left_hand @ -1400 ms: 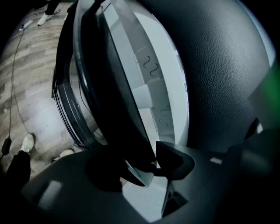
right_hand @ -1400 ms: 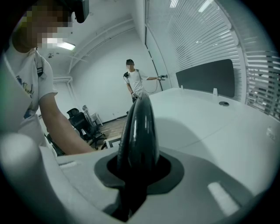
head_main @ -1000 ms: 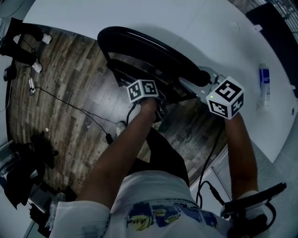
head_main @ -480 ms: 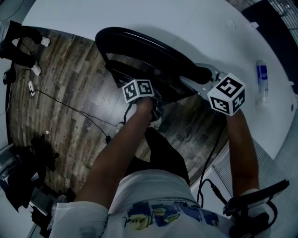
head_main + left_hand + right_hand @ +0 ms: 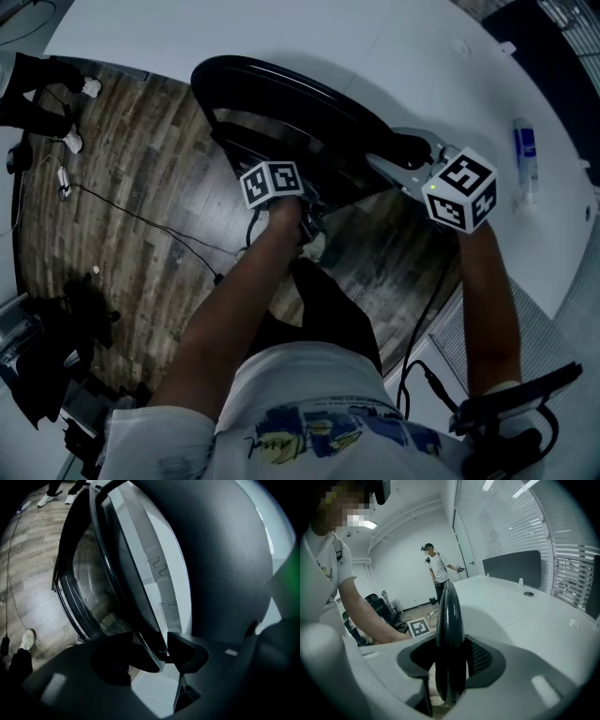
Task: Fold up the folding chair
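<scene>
The black folding chair [image 5: 281, 86] stands on the wood floor against the white table [image 5: 422, 56], its curved rim facing me. In the left gripper view, my left gripper [image 5: 157, 652] is shut on a thin dark edge of the chair [image 5: 117, 573]. Its marker cube [image 5: 272, 183] shows in the head view over the chair's middle. My right gripper [image 5: 410, 155] sits at the chair's right end. Its jaws have just been opening and now stand open, with the glossy black rim [image 5: 449, 620] between them.
A small bottle [image 5: 525, 155] lies on the table at the right. Cables [image 5: 141, 220] trail over the floor at the left, near dark bags. In the right gripper view another person [image 5: 438, 571] stands far off by the wall.
My right gripper and its cube have drifted slightly right. The left cube has edged a little to the left. The chair has hardly moved.
</scene>
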The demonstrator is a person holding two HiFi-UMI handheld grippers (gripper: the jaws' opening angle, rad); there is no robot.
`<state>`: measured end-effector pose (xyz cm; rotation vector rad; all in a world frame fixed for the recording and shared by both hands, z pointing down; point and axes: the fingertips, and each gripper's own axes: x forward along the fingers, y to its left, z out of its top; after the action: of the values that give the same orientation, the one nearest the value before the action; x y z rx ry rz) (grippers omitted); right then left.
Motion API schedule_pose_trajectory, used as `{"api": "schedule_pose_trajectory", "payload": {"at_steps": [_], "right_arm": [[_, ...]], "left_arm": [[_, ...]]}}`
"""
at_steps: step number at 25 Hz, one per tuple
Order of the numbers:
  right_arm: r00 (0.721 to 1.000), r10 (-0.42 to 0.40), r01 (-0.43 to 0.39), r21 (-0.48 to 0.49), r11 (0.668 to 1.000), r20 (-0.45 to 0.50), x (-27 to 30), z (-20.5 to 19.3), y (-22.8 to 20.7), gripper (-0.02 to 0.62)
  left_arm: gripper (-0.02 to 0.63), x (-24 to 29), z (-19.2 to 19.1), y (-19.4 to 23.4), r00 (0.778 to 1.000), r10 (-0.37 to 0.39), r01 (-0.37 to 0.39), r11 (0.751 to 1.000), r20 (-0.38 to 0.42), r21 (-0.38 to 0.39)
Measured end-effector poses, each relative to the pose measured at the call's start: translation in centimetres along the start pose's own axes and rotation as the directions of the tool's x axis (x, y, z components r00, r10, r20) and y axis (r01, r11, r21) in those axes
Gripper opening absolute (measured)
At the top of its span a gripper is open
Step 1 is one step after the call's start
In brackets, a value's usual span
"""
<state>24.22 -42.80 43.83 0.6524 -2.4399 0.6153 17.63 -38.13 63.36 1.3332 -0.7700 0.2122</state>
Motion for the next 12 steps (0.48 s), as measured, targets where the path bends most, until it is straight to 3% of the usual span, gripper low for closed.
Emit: {"api": "schedule_pose_trajectory", "payload": {"at_steps": [12], "right_arm": [[0.998, -0.056, 0.056, -0.002, 0.998, 0.002, -2.8, 0.4, -0.1, 0.15]], "left_arm": [[0.239, -2.3, 0.7, -0.4, 1.0, 0.011, -0.012, 0.998, 0.018, 0.061]]}}
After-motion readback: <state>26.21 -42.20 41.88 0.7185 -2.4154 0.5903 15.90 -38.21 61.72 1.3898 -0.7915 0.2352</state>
